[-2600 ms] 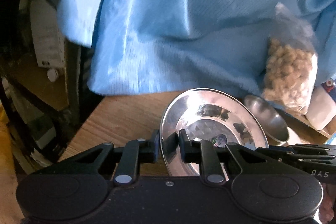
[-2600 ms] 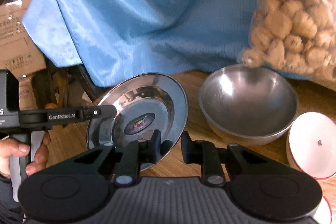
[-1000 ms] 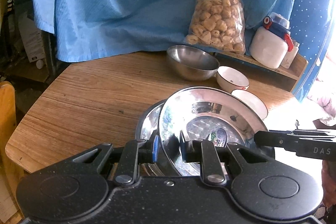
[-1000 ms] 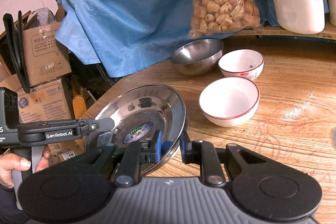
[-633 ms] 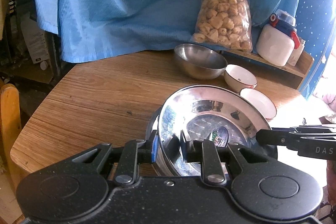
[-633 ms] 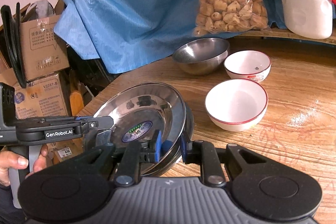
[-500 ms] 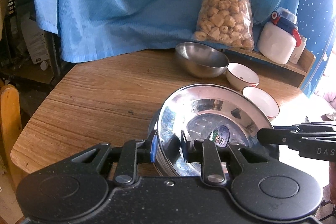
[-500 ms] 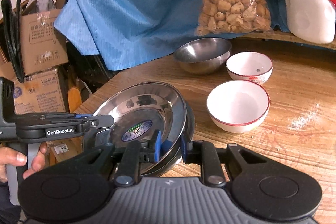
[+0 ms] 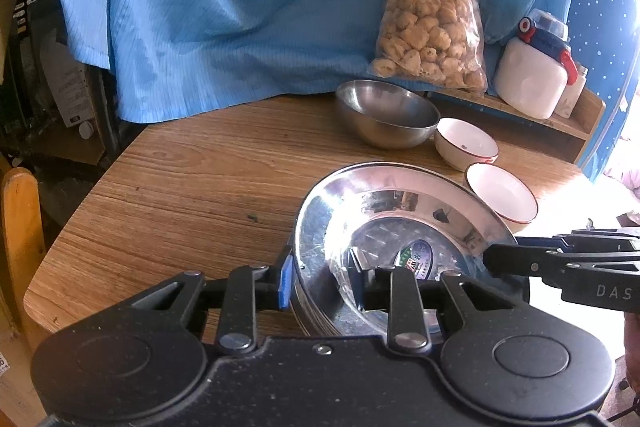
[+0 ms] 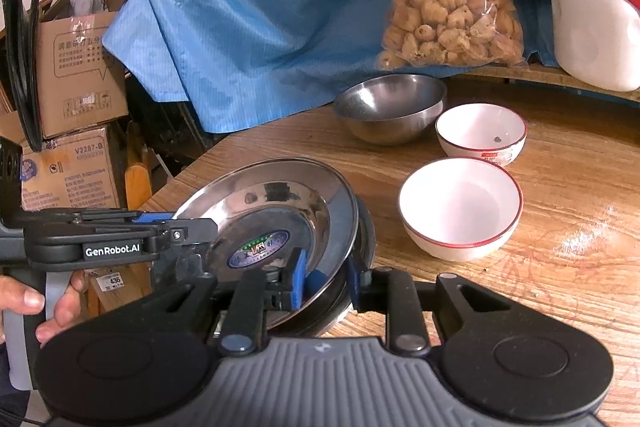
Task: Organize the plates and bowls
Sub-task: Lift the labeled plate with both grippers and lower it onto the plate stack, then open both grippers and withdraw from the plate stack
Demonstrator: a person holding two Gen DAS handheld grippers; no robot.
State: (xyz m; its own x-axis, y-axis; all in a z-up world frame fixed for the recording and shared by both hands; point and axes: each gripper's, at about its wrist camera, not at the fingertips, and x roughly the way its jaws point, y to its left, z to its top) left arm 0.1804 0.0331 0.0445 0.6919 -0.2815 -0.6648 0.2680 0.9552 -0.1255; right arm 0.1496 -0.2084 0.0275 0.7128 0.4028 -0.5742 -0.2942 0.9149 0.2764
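The left tongs (image 9: 320, 281) stand released, their fingers spread on either side of the near rim of the shiny round steel plate with a sticker in its well (image 9: 400, 223), the blue-padded finger outside the rim and the other over the well, neither visibly pressing. The right tongs (image 10: 326, 281) also look released, with a gap showing between each pad and the plate's edge, which passes between them. That top plate sits on a second steel plate beneath it (image 10: 366, 227), near the corner of the wooden desk (image 9: 192, 187), though in the right wrist view it appears tilted and slightly off-centre on the lower one. Judged from this, the step in hand is letting go after stacking, and doing it well means drawing both tongs straight back along their fingers, without lifting or dragging the rim, so the top plate settles flat and centred. Past the stack, a white bowl with a red rim (image 10: 460, 207) stands just beside it, a second white red-rimmed bowl (image 10: 480, 131) beyond, and a round steel bowl (image 10: 390, 107) near the hanging blue cloth (image 10: 260, 7); these probably come next.
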